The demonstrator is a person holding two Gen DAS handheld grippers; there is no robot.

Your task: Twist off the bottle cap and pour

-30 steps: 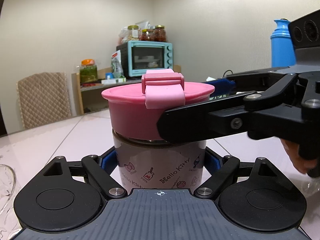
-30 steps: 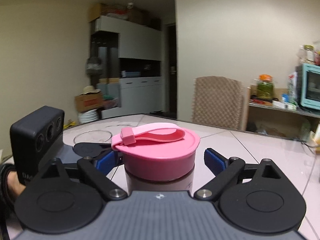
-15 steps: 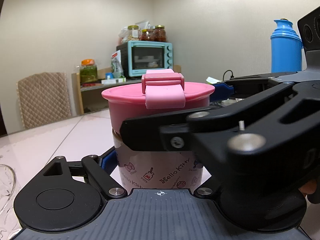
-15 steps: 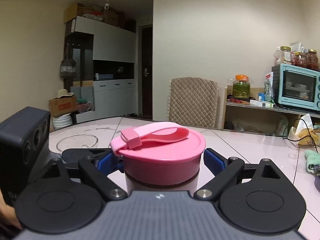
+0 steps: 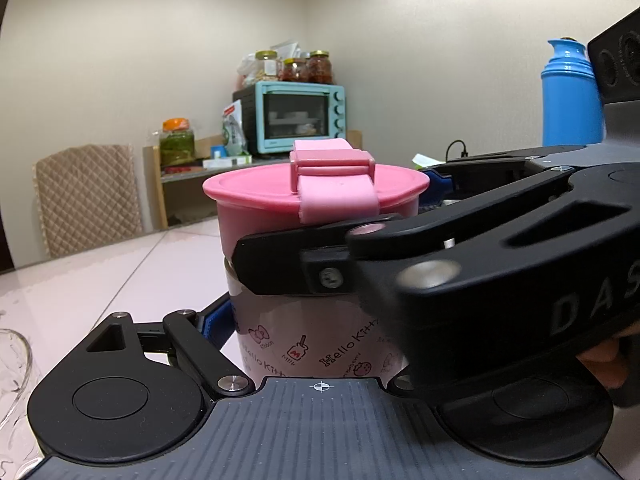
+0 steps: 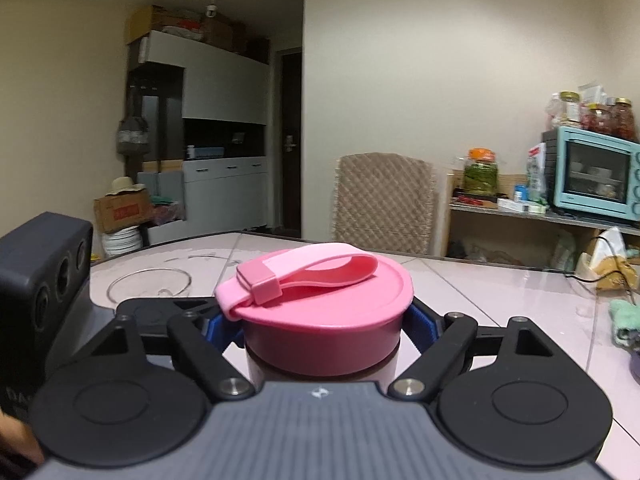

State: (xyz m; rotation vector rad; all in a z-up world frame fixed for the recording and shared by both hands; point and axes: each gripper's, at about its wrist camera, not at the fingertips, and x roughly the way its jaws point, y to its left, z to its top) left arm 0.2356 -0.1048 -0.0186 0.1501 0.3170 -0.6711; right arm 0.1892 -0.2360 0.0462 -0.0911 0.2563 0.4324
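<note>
Bottle (image 5: 308,336) upright on the pale table (image 5: 120,264), near the camera, printed cartoon wrap on its body. Pink cap (image 6: 332,320) seated on the bottle, cap strap (image 6: 308,272) folded flat across the top.

Left gripper (image 5: 312,320): jaws pinching the bottle body low down, below the cap; blue pad (image 5: 214,322) visible pressed against the left side of the body, right pad hidden behind the other tool.

Right gripper (image 6: 326,324): jaws closed in on the pink cap, blue pads (image 6: 424,320) touching its sides left and right. Seen from the left wrist view, reaching in from the right at cap height, one black finger (image 5: 288,264) lying across the near side of the cap's lower edge. Part of a hand (image 5: 604,364) visible at the right edge, under the tool body.

Glass bowl (image 6: 150,284) on the table to the far left of the bottle, apart from it; only its rim seen at the lower left edge in the left wrist view.

Background: teal toaster oven (image 5: 296,116) on a shelf against the far wall with jars (image 5: 296,66) on top, quilted chair back (image 5: 86,196) to the left, blue thermos (image 5: 570,92) at far right. Green cloth (image 6: 624,320) on the table at right.
</note>
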